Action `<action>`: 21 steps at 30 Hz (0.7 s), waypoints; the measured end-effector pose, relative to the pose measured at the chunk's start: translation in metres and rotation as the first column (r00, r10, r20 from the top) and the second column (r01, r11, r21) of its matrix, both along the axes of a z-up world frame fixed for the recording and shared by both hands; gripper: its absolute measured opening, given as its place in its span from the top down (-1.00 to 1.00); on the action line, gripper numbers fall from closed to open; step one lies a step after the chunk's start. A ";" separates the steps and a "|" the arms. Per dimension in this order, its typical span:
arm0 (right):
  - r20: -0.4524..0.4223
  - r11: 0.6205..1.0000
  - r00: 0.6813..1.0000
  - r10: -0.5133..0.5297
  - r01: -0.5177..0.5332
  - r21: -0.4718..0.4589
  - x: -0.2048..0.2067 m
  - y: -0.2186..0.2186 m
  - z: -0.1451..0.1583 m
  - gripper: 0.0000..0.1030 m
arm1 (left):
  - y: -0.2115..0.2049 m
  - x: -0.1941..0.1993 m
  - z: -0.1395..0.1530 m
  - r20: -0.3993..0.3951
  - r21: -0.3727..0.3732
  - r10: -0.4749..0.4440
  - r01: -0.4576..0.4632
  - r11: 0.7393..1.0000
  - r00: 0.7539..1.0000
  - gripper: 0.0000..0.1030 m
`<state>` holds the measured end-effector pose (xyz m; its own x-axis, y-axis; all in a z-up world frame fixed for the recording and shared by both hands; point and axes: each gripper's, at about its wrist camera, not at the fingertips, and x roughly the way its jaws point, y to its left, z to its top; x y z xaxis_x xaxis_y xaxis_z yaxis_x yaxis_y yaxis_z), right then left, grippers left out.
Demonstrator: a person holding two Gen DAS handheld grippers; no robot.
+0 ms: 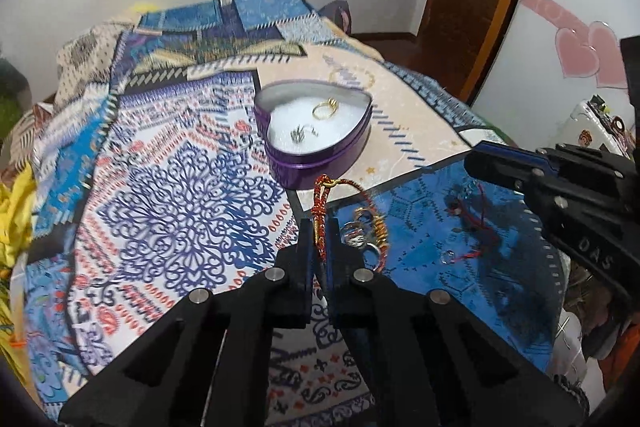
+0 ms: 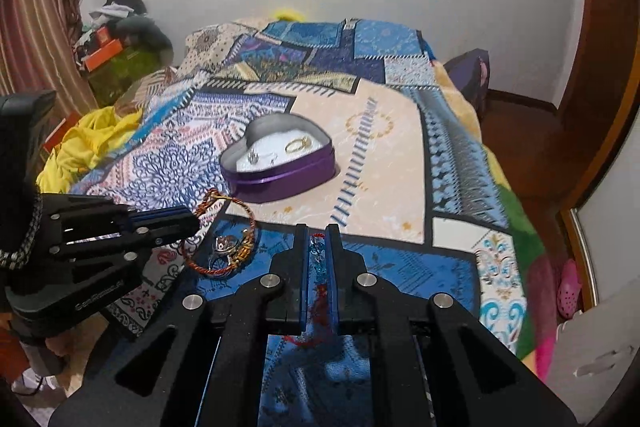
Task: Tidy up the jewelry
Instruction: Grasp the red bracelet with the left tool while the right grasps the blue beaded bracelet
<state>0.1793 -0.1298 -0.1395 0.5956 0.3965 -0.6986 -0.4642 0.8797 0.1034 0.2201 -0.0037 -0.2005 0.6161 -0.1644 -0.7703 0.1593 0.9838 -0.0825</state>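
two claws, left claw (image 1: 319, 233) pinching red-gold bracelet (image 1: 352, 223), right claw (image 2: 318, 239) pinching blue-beaded red cord (image 2: 318, 255)

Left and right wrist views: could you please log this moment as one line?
left tongs: shut on red-gold bracelet | right tongs: shut on red bead string | heart tin: open, gold ring inside

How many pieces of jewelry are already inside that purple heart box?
2 that I can make out in the purple heart box: a gold ring toward the back, and a small silver piece nearer the front. Others may be too small to see.
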 end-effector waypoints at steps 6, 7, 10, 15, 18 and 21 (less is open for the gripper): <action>0.030 1.000 0.999 -0.010 0.009 0.023 -0.003 -0.002 0.017 0.87 | 0.005 -0.016 0.024 0.052 -0.011 -0.003 0.004 1.000 0.999 0.93; 0.036 1.000 0.999 -0.010 0.009 0.024 -0.004 -0.002 0.020 0.87 | 0.006 -0.017 0.028 0.061 -0.014 -0.004 0.005 1.000 0.998 0.93; 0.058 1.000 0.998 -0.011 0.009 0.024 -0.005 0.000 0.028 0.87 | 0.010 -0.021 0.039 0.088 -0.016 -0.002 0.003 1.000 0.996 0.93; 0.087 0.999 0.996 -0.010 0.007 0.032 -0.003 0.002 0.040 0.87 | 0.015 -0.022 0.053 0.120 -0.017 0.004 -0.002 1.000 0.993 0.93; 0.104 0.999 0.995 -0.006 0.002 0.035 -0.001 0.005 0.046 0.87 | 0.018 -0.020 0.057 0.132 -0.018 0.012 -0.010 1.000 0.991 0.93; 0.119 0.999 0.993 -0.001 -0.003 0.039 0.005 0.009 0.052 0.87 | 0.022 -0.016 0.060 0.140 -0.017 0.019 -0.017 1.000 0.990 0.93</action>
